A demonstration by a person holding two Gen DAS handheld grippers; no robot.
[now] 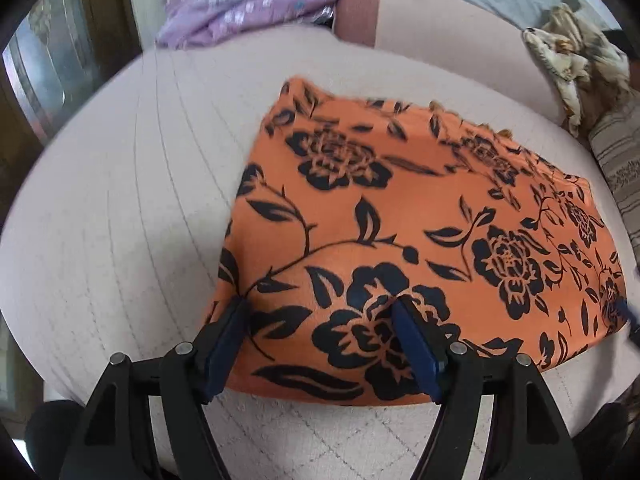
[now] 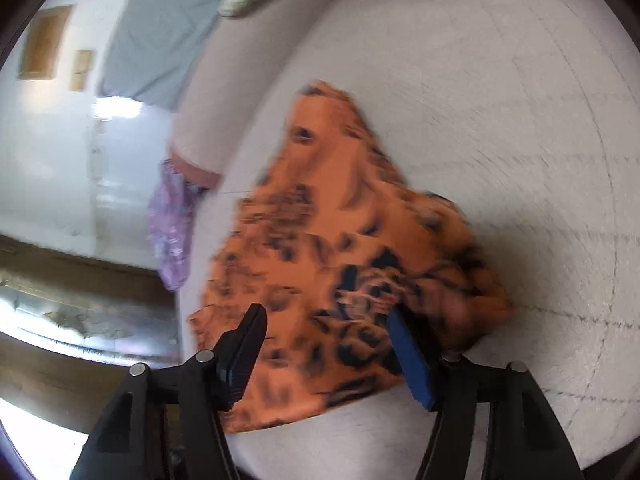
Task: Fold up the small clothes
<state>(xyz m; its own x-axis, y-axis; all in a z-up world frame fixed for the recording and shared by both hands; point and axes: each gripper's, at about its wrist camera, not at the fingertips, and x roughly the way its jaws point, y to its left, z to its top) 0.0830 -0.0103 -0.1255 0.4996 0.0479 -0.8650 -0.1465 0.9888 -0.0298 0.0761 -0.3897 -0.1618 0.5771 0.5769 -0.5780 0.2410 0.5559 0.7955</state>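
Between our left gripper's [image 1: 320,312] spread fingers lies the near edge of the orange cloth [image 1: 420,208], folded flat on the bed [image 1: 120,220]; nothing is pinched. Far ahead and left sits a purple garment [image 1: 248,4]. Our right gripper [image 2: 326,320] is open too, straddling the cloth's bunched corner [image 2: 460,292], though blur hides any contact. We judge the risk to be closing on one layer only, which would drag the fold open, or moving unevenly and skewing the edges.
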